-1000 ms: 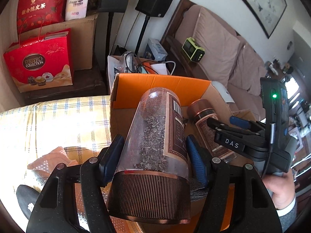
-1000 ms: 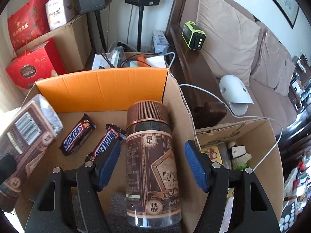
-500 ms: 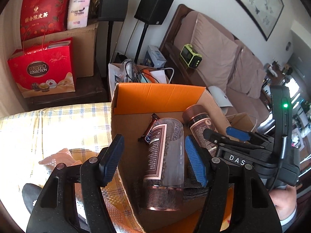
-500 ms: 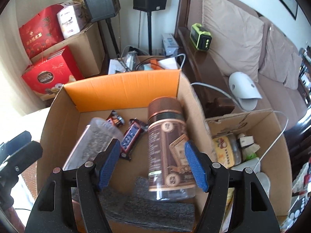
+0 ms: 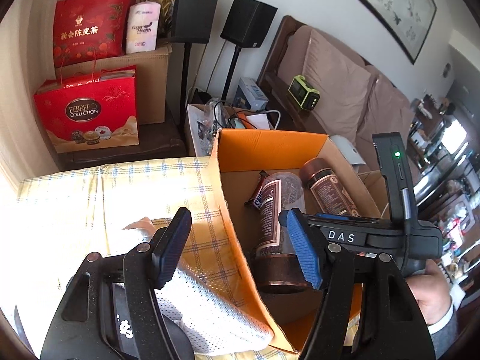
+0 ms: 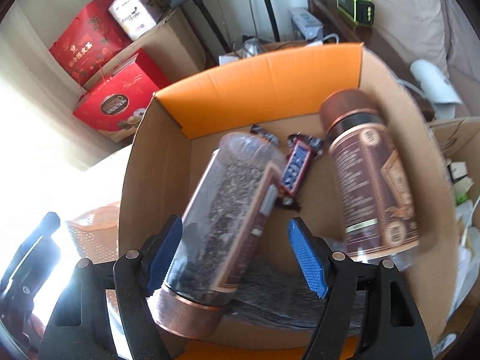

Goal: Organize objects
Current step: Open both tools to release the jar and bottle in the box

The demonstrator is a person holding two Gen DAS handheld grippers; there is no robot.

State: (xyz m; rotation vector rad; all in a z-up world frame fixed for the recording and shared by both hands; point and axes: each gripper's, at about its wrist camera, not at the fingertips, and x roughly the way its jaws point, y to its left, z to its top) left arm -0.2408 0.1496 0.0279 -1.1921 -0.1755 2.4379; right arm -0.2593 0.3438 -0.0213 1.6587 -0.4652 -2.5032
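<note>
We had both jars in the cardboard box point(image 6: 300, 69) so they stayed together: the tea jar point(image 6: 228, 210) lying beside the labelled jar point(image 6: 372, 180), snack bars point(image 6: 295, 165) between. Our left gripper point(image 5: 237, 249) and right gripper point(image 6: 237, 255) had fingers wide, the right's just opening, gripping nothing.

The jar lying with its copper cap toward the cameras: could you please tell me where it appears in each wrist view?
Left wrist: the jar lies right of centre inside the cardboard box, its cap low, partly behind the left gripper's blue pad.
Right wrist: the jar runs diagonally through the centre, its cap at lower left.
Shared landmark: the box's orange flap.
</note>
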